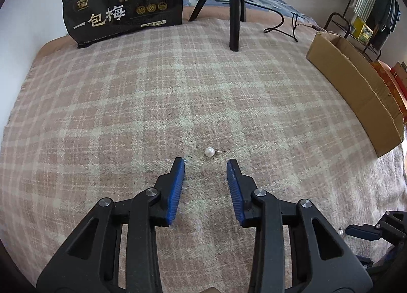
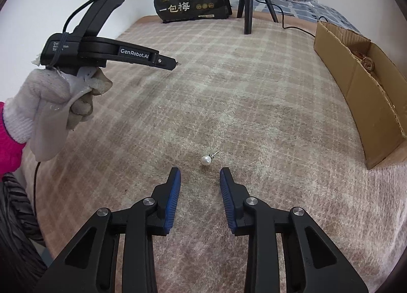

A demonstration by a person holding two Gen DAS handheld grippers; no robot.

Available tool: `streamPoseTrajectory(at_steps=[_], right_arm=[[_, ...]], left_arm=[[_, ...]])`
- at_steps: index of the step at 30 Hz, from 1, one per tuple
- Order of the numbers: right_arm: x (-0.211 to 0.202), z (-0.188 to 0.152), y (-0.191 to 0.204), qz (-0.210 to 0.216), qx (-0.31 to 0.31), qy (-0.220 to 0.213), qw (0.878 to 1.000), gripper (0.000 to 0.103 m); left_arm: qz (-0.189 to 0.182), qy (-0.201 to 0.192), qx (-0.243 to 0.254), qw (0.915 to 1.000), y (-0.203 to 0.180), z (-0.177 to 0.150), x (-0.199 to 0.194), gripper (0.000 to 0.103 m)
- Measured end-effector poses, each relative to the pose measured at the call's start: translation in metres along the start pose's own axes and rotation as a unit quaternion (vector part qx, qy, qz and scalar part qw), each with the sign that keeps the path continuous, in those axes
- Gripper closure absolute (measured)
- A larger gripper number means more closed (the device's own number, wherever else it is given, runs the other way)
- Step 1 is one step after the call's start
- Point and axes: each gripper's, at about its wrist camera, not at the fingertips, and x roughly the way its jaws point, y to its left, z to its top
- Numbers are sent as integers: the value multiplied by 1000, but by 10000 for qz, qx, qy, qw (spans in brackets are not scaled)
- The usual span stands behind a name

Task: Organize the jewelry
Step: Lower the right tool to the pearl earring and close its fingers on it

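On the bed, over a pink-and-cream plaid woven blanket, two small white pearl stud earrings lie apart. One pearl stud sits just ahead of the left tool, post pointing right; the second pearl stud sits just ahead of the right tool, post angled up-right. Each tool has blue ribbed pads on black arms, approx. centred on its own stud, tilted steeply down at the blanket – prob. so both studs get pinched at once, one per hand.

Left tool: jaws apart, nothing between the pads, stud beyond the tips. Right tool: same, pads parted, stud not yet inside the gap. Neither grips anything.

A person's left hand in a white knit glove, pink sleeve behind it, holds the left tool's handle, seen from the right wrist view.

An open brown cardboard box stands along the right edge of the bed, w/ something small and brownish inside – likely the drop-off spot, though I can't make out the contents. At the far end: one black printed snack bag and one black tripod, cable trailing.

Count: 2 studs, 2 tools, 1 box, 1 bag, 1 tripod.
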Motion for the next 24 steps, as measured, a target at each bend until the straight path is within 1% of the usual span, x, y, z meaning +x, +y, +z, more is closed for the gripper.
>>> streamPoseTrajectory(at_steps=[3, 8, 11, 16, 18, 22, 24], right_arm=[[3, 2, 1, -30, -32, -9, 10000, 77], [7, 3, 2, -50, -40, 3, 10000, 78], [8, 3, 3, -98, -58, -4, 9999, 80], [10, 3, 2, -116, -71, -9, 9999, 82], [10, 2, 3, -141, -101, -6, 9998, 82], [12, 3, 2, -178, -115, 1, 9998, 85], [12, 3, 2, -209, -133, 2, 9997, 88]], left_arm=[[-20, -18, -25, 10000, 2, 1, 5, 68], [-87, -83, 65, 9999, -1, 5, 6, 68], [-112, -109, 135, 9998, -3, 6, 8, 68], [-151, -150, 158, 9996, -6, 7, 12, 76], [-178, -152, 173, 9996, -6, 8, 13, 84], [-196, -156, 192, 9995, -8, 8, 16, 87], [-200, -161, 199, 9995, -8, 9, 16, 91]])
